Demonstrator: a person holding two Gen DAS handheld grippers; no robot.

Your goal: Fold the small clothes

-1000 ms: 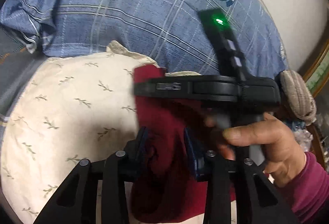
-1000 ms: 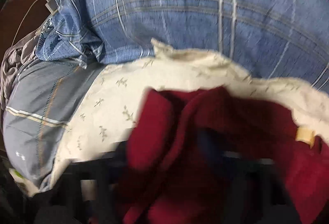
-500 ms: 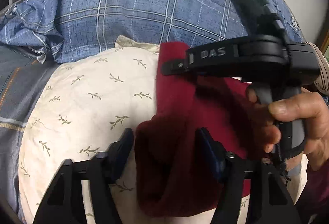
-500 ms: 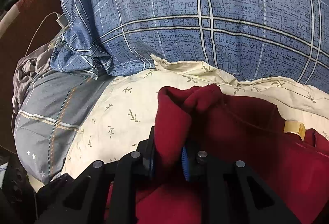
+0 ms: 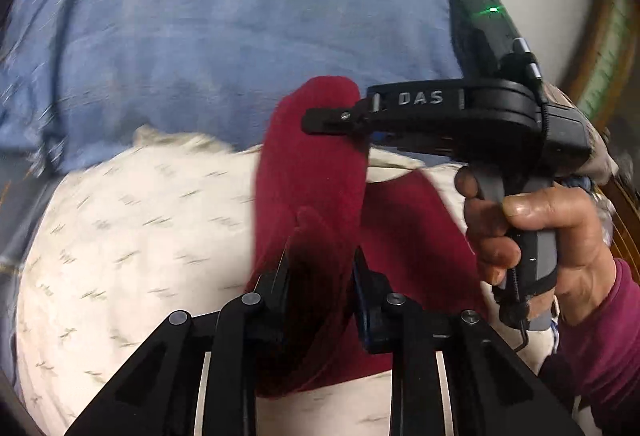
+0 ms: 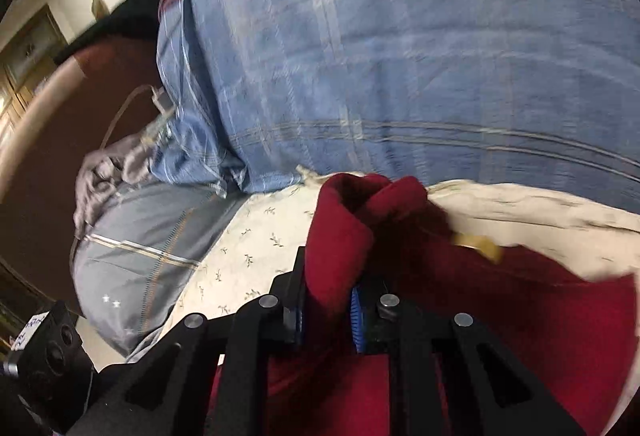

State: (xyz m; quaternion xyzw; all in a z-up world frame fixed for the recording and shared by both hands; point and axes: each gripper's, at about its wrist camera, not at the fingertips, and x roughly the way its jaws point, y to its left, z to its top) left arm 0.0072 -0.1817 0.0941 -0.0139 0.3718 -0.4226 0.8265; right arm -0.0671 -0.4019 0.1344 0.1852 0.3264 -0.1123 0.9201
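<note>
Left wrist view: the left gripper (image 5: 320, 276) is clamped on a fold of the dark red garment (image 5: 312, 163) over the cream leaf-print pillow (image 5: 120, 236), while the right gripper (image 6: 326, 312) pinches another bunched fold.

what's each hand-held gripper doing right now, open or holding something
Left hand-held gripper: closed on a fold of the dark red garment.
Right hand-held gripper: closed on the same dark red garment, at its bunched edge.
</note>
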